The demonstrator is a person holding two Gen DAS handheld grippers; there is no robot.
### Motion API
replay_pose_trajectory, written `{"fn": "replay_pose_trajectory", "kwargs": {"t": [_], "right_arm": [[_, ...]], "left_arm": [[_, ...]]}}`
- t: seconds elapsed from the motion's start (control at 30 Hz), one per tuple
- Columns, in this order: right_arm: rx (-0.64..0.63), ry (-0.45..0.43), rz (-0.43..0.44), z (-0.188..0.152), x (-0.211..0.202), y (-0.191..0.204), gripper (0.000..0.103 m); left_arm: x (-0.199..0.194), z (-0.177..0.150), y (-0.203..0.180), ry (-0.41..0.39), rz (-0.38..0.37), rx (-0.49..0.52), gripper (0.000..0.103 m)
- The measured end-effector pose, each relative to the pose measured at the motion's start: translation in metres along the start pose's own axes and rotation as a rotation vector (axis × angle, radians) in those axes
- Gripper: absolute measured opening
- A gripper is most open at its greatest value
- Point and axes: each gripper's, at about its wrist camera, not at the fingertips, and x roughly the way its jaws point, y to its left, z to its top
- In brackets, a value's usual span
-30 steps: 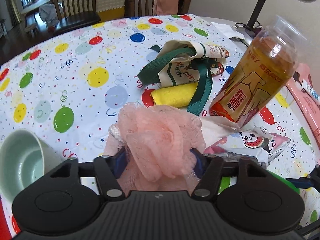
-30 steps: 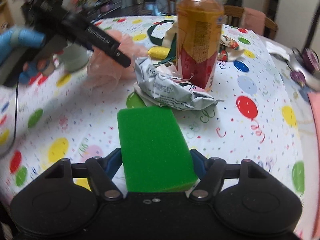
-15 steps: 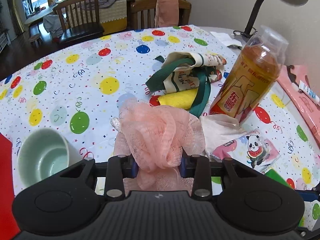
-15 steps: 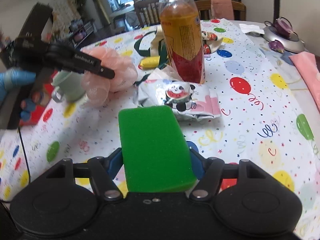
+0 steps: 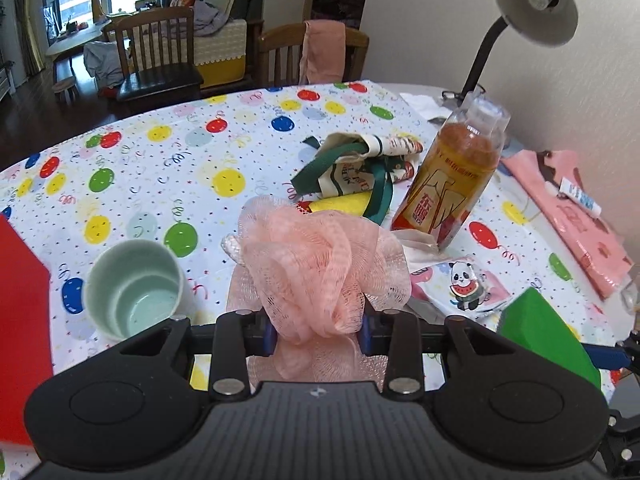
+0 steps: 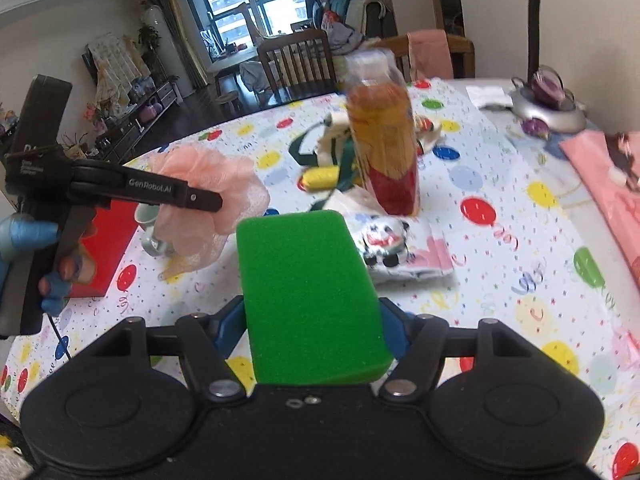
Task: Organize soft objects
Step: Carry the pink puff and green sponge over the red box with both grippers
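Pink mesh bath pouf (image 5: 320, 268): sitting squeezed between the blue pads of the left gripper (image 5: 316, 330), which is clamping it at its lower gathers; the jaws have just been closing on it. Ruffles are billowing up above the fingers and a fringe is hanging below them, clear of the balloon-print tablecloth (image 5: 172, 168). In the right wrist view the same pouf (image 6: 208, 184) is showing to the left of the tea bottle (image 6: 382, 148), with a blue-gloved hand (image 6: 24, 236) gripping the left tool's handle.

Green sponge (image 6: 308, 304): lying lengthwise between the pads of the right gripper (image 6: 312, 320), which is pinching it by its long sides; its far end is jutting forward, short of the bottle.

Tea bottle (image 5: 452, 176): standing upright and serving as landmark. Panda snack packet (image 5: 460, 284): lying at the bottle's near foot, touching or nearly touching it. Folded tote bag with green straps (image 5: 352, 164) and yellow roll (image 5: 340, 204): lying just left of the bottle, the straps draping over the roll. Pale green cup (image 5: 134, 288): standing well left of the bottle, near the table's front edge, beside a red box (image 5: 20, 312). Pink cloth (image 5: 568, 204): lying right of the bottle, reaching toward the table's right edge. Desk lamp (image 5: 532, 8): rising behind the bottle.

Open room: a wide bare stretch of cloth is running left of and beyond the bottle to the far rim, where two wooden chairs (image 5: 160, 52) are standing.
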Motion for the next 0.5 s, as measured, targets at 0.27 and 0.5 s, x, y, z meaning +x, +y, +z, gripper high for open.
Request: {"fn": "replay_pose_trajectory", "kwargs": {"t": [0.27,0.5], "right_arm": [[-0.035,-0.024,-0.005,0.019,-0.01,0.038,0.068],[-0.066,-0.047,0.039,0.034,-0.011,0.075,0.069]], "left_arm": [[-0.044,-0.007,0.022,-0.04,0.006,-0.04,0.036],[-0.084,-0.016,0.053,-0.069,0.016,-0.088,0.036]]}}
